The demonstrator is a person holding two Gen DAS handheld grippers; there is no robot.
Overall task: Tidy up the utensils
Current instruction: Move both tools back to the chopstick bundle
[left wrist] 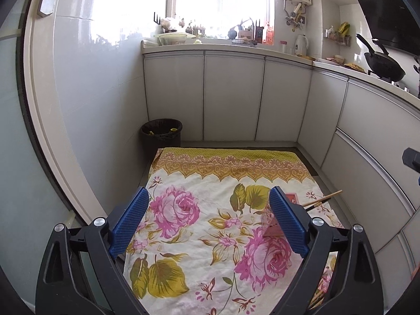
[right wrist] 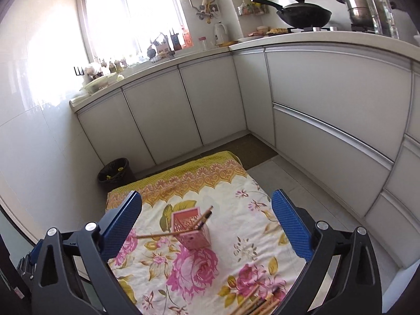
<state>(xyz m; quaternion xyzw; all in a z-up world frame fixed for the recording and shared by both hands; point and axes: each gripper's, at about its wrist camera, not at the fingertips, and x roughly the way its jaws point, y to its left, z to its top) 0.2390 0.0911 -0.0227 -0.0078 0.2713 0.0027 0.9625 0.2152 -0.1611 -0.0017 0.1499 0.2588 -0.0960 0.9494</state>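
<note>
Spreading across the kitchen floor [right wrist: 286,173] is a floral cloth [right wrist: 218,191], cream with pink roses and a yellow-orange border at the far edge; it carries all the task's things. White cabinets [right wrist: 328,84] wrap the corner behind it, with a dark wok [right wrist: 307,15] on the counter above. A black bin [right wrist: 114,172] stands on the floor just beside the cloth's far left corner.

Left gripper [left wrist: 208,219]: blue pads wide apart, nothing between them, nothing touched. It hangs above the cloth, roses showing through the gap. Its right finger [left wrist: 288,223] hides part of the holder in this view.

Right gripper [right wrist: 207,221]: also spread wide and empty. The holder sits on the cloth in the gap between its fingers, apart from both.

Pink holder [right wrist: 190,229]: square, lattice-sided, upright near the middle of the cloth. In the left wrist view it [left wrist: 270,223] shows only as a pink corner behind the right finger.

Chopsticks in holder [right wrist: 203,219]: a dark-tipped pair leans out of the open top toward the right. One long chopstick [right wrist: 160,235] lies across the holder's near rim, its end sticking out to the left over the cloth.

Loose chopsticks [right wrist: 258,300]: a scattered bundle lying flat on the cloth at the near right, below the right gripper, partly cut off by its finger.
</note>
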